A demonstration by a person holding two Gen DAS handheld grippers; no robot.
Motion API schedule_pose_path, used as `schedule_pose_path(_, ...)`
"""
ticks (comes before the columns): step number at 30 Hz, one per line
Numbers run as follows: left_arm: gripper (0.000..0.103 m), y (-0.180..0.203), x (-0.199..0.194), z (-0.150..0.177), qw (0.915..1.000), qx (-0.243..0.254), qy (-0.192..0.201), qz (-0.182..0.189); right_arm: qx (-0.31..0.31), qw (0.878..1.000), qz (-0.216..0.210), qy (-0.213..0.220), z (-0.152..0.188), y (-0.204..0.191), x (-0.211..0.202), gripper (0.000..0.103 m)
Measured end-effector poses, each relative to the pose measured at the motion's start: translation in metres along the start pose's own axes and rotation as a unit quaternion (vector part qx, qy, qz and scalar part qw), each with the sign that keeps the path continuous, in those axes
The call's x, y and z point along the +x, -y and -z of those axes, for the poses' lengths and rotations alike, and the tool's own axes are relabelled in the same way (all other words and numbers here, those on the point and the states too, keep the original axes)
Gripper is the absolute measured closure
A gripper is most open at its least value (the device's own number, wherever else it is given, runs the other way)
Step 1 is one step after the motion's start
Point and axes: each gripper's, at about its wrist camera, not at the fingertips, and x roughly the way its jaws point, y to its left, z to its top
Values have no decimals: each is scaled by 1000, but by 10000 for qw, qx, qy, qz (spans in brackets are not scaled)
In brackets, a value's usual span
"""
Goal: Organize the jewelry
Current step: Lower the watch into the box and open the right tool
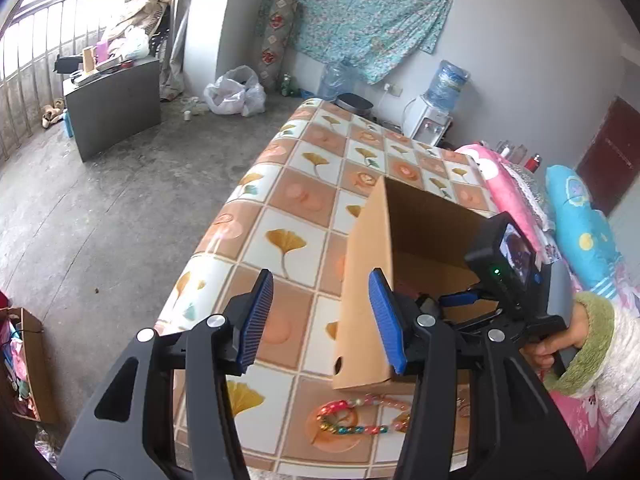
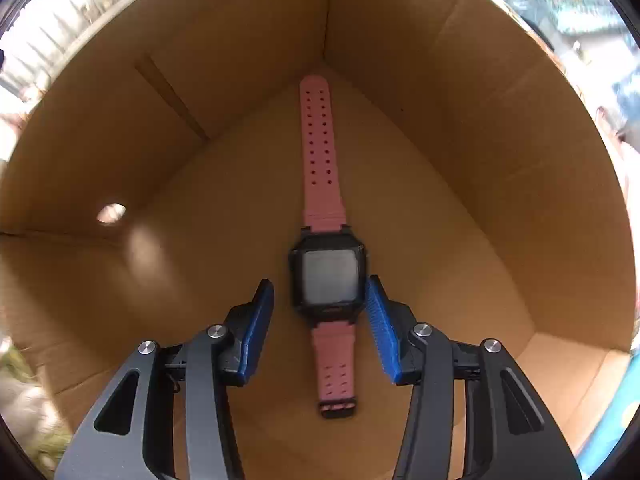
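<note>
A pink-strapped watch [image 2: 326, 276] with a black square face lies flat on the floor of an open cardboard box [image 2: 460, 128]. My right gripper [image 2: 320, 320] is open inside the box, its blue pads on either side of the watch face and clear of it. In the left wrist view the same box [image 1: 368, 280] stands on the table, with the right gripper reaching into it from the right. My left gripper [image 1: 322, 320] is open and empty above the table, beside the box's near corner. A colourful bead necklace [image 1: 360, 416] lies on the table just in front of the box.
The table [image 1: 304, 184] has a tiled ginkgo-leaf cloth, its left edge dropping to a concrete floor. Pink and blue bedding [image 1: 572, 216] lies right of the table. A black pot [image 1: 354, 104] and a water dispenser [image 1: 432, 116] are beyond the far end.
</note>
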Motion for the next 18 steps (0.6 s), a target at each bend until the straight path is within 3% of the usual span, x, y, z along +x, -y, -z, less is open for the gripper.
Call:
schedule_pose_path(3, 56, -22, -1, 14, 9997, -131, -121, -155, -219, 9993, 261, -123, -11, -11, 7, 57)
schedule_pose_path(8, 56, -50, -3, 38, 9986, -397, -224, -277, -96, 9998, 174, -62, -16, -13, 4, 61)
schedule_pose_path(9, 56, -55, -2, 42, 9983, -451, -263, -269, -16, 10000, 40, -50, -9, -1, 4, 61)
schedule_pose_path(12, 56, -67, 1, 52, 9972, -602, -364, -259, 625, 9938, -917, -49, -7, 31, -2, 61)
schedule_pose_path(18, 56, -75, 2, 59, 9961, -753, -410, -193, 1619, 9754, -1499, -5, -5, 88, -7, 61)
